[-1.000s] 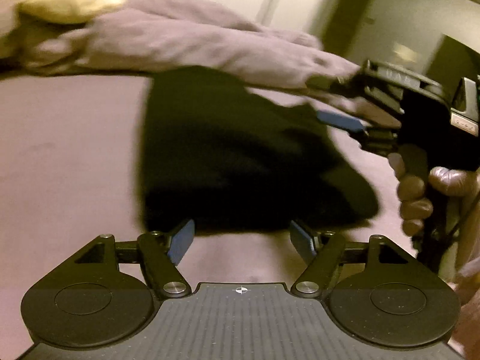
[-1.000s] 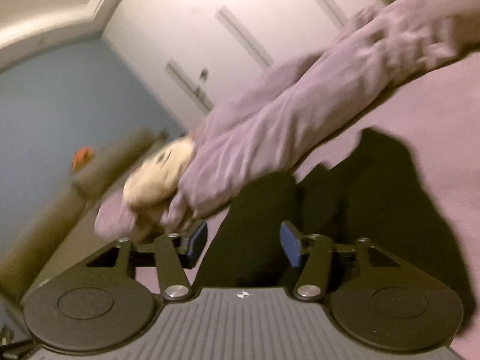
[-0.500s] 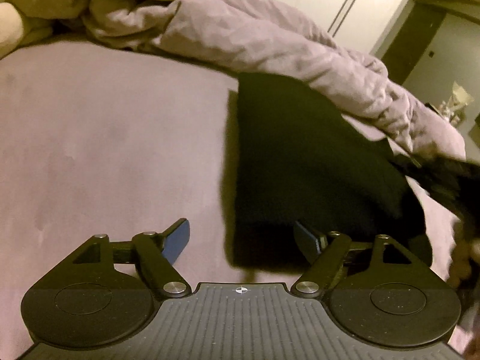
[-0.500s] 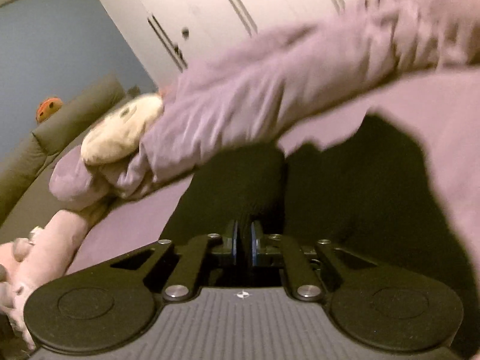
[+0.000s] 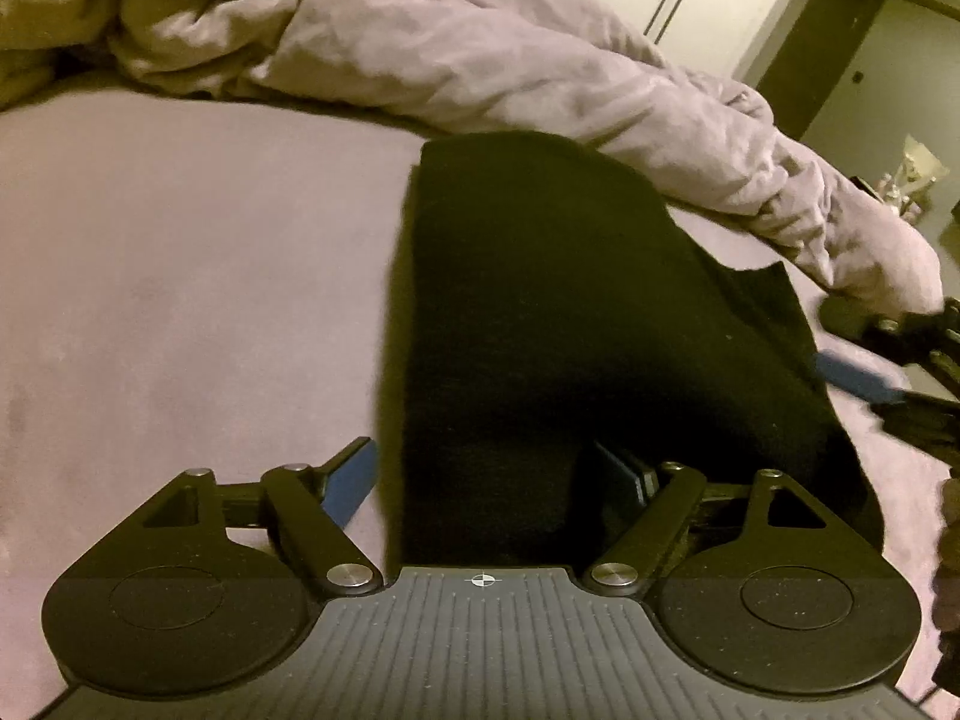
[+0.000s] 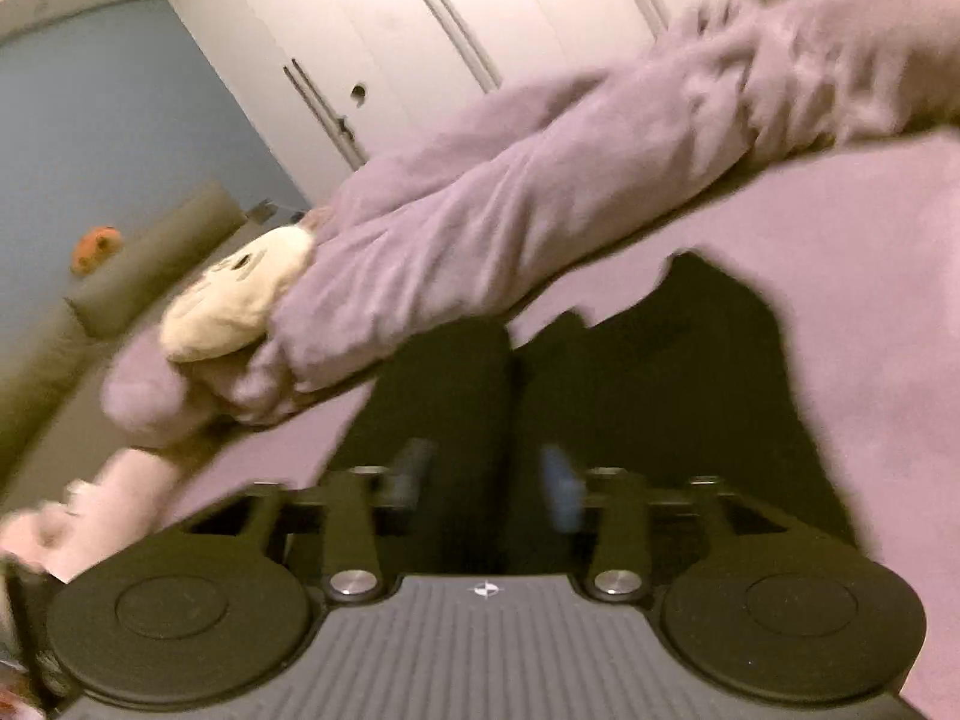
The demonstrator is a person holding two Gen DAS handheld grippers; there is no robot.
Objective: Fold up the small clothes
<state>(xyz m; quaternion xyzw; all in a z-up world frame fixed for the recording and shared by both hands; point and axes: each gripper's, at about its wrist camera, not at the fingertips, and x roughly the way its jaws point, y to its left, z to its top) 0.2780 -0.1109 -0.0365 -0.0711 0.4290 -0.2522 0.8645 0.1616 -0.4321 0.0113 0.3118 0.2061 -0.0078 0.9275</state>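
A black garment (image 5: 540, 312) lies on the purple bed sheet (image 5: 180, 276), with one flap folded over its right side. My left gripper (image 5: 489, 477) stands open over its near edge, and the cloth runs between the blue pads without being pinched. At the right edge of the left wrist view, a blue finger (image 5: 858, 381) of my right gripper sits beside the garment's right corner. In the blurred right wrist view, my right gripper (image 6: 486, 480) hangs low over the garment (image 6: 660, 372). Its jaws are opening, with black cloth below them and nothing pinched.
A crumpled purple duvet (image 5: 480, 54) runs along the garment's far side. A cream plush toy (image 6: 240, 294) lies at its end and a pink one (image 6: 108, 510) nearer by. White wardrobe doors (image 6: 450, 30) stand behind. Bare sheet spreads left of the garment.
My right gripper shut on the black cloth half a second ago and has since come apart again. My left gripper closed in until the garment's near edge lay between its fingers.
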